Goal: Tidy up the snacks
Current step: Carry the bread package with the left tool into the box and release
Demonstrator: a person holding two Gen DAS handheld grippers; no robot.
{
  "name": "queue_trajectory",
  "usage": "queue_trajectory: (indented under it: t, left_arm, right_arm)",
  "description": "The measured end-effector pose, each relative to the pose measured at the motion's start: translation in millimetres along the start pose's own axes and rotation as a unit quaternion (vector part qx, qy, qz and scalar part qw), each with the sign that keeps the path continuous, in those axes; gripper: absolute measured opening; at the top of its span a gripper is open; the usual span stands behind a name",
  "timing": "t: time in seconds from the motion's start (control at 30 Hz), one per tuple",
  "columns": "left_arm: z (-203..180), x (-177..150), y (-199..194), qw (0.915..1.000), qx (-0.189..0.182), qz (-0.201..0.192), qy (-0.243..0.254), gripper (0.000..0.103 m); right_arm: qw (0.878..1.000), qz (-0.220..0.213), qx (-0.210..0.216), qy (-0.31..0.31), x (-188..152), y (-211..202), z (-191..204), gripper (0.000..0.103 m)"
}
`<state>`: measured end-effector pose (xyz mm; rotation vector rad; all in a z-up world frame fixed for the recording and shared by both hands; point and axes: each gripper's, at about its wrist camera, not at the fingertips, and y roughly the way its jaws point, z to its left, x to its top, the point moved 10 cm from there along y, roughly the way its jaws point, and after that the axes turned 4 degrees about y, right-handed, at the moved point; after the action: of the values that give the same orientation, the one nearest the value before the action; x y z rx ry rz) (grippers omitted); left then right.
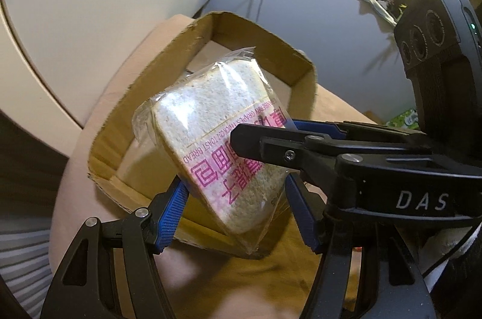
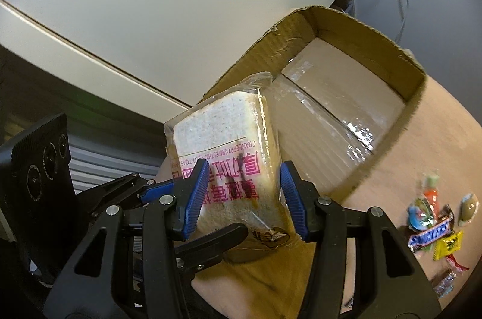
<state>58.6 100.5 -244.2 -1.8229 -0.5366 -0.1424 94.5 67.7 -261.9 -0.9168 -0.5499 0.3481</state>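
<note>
Both the left gripper (image 1: 235, 213) and right gripper (image 2: 244, 198) clamp their jaws on a wrapped toast bread pack (image 1: 217, 144) above the empty cardboard box (image 2: 391, 47), while candies (image 2: 433, 228) beside it await sorting.

Bread bag (image 1: 211, 138) — pink print; blue fingers (image 1: 171, 216)

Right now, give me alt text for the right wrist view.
A wrapped toast bread pack is held up by both grippers, right gripper and left gripper, before an open cardboard box. Loose candies lie on the table at right.
</note>
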Motion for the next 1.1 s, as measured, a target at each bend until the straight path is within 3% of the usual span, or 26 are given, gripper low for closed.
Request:
queue_trajectory:
  t: [0.27, 0.53, 0.77, 1.1]
  left_arm:
    - [12.9, 1.6, 12.0, 0.9998, 0.016, 0.009, -0.011, 0.066]
    - [23.0, 1.8, 15.1, 0.9991, 0.040, 0.008, -0.009, 0.061]
    - [25.2, 5.7, 8.6, 0.9987, 0.051, -0.002, -0.003, 0.061]
    - [11.7, 11.2, -7.0, 0.9980, 0.051, -0.029, 0.022, 0.064]
  right_arm:
    - [1.000, 0.006, -0.002, 0.020, 5.4, 23.7, -0.9, 0.052]
    - [0.999, -0.003, -0.033, 0.011, 10.2, 29.2, -2.1, 0.053]
    - [0.999, -0.020, -0.047, 0.008, 12.6, 14.6, -4.3, 0.063]
    - [0.996, -0.056, -0.067, 0.015, 7.1, -31.0, -21.8, 0.067]
